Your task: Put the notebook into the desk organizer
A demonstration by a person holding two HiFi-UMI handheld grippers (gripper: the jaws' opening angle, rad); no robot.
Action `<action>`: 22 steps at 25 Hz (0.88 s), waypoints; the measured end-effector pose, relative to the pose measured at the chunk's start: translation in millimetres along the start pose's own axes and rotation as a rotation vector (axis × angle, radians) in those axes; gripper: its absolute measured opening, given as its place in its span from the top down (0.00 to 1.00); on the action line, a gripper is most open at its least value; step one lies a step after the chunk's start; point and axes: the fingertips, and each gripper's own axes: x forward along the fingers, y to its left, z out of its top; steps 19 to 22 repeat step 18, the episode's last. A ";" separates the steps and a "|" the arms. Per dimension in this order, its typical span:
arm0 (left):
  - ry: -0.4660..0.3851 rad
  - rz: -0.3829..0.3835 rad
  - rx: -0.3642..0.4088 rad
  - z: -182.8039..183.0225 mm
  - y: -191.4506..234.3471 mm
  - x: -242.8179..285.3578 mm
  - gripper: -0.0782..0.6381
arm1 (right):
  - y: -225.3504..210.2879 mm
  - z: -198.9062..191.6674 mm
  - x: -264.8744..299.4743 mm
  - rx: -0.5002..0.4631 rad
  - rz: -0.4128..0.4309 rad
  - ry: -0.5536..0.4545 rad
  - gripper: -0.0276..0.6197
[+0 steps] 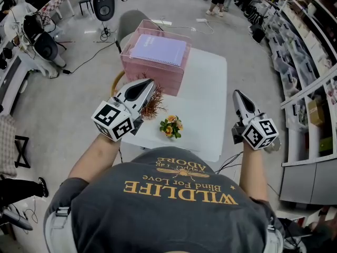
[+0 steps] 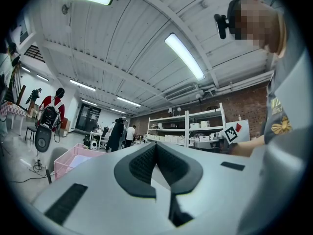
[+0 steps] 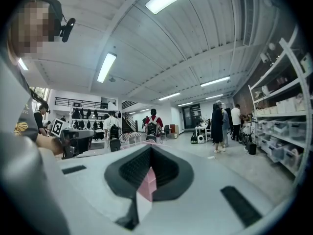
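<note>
Hovering over the white desk's near left edge, the left gripper has its fingers clenched on nothing. Just beyond it the purple notebook lies flat in the top of the pink desk organizer. Small flowers stand nearer. Rightward, the right gripper is likewise clenched, empty
</note>
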 end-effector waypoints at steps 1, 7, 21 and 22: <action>0.000 -0.001 0.000 0.1 0.1 0.0 0.89 | 0.1 -0.1 -0.1 -0.001 0.000 0.001 0.96; 0.001 -0.004 0.001 -0.8 -0.7 -0.8 0.89 | 1.8 -1.4 -0.3 -0.006 0.005 0.008 0.96; 0.005 0.000 0.002 -0.2 0.6 -4.8 0.89 | 6.5 -1.0 3.0 -0.017 0.022 0.018 0.96; 0.005 0.000 0.002 -0.2 0.6 -4.8 0.89 | 6.5 -1.0 3.0 -0.017 0.022 0.018 0.96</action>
